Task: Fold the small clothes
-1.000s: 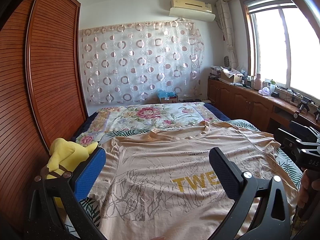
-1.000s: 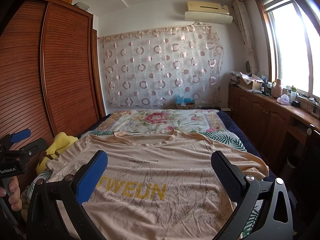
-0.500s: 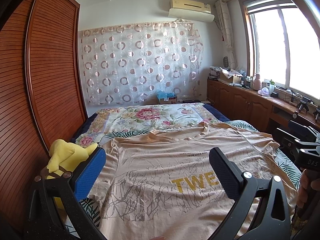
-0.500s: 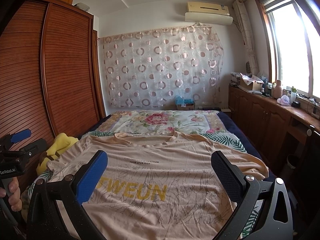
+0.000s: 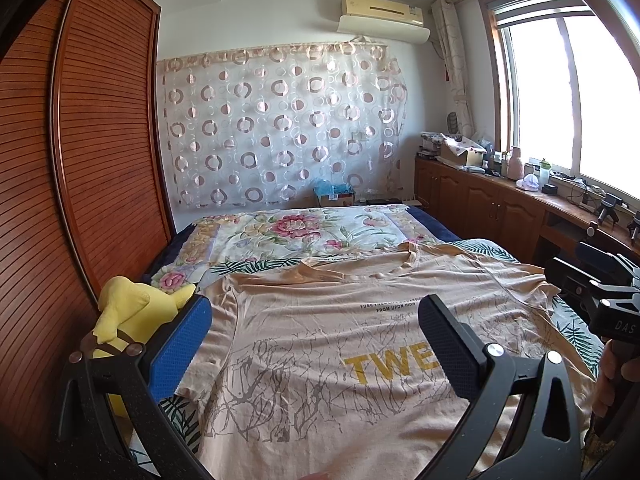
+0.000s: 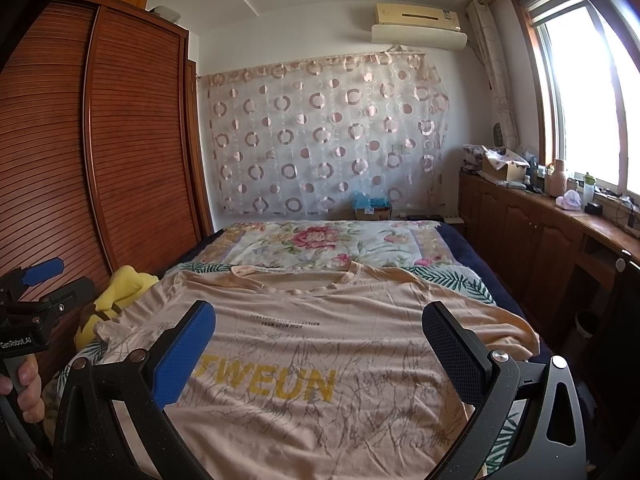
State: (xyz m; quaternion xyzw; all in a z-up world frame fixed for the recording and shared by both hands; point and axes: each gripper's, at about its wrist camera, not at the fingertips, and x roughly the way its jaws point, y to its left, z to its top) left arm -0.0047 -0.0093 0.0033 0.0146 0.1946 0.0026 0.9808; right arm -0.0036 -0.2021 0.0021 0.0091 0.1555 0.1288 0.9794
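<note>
A peach T-shirt (image 5: 320, 344) (image 6: 360, 344) with yellow letters and grey branch print lies spread flat, face up, on the bed, collar at the far end. My left gripper (image 5: 312, 320) hovers open over the shirt's left half, nothing between its fingers. Over the right half my right gripper (image 6: 320, 324) is open and holds nothing. Each gripper shows at the edge of the other's view, held by a hand: the right gripper (image 5: 608, 300) and the left gripper (image 6: 36, 300).
A yellow plush toy (image 5: 132, 316) sits at the bed's left edge beside the wooden wardrobe (image 5: 80, 160). A floral bedspread (image 5: 304, 232) covers the far half. Low wooden cabinets (image 6: 532, 232) with clutter run under the window on the right.
Both views have shifted very slightly; the shirt lies as before and both grippers remain open above it.
</note>
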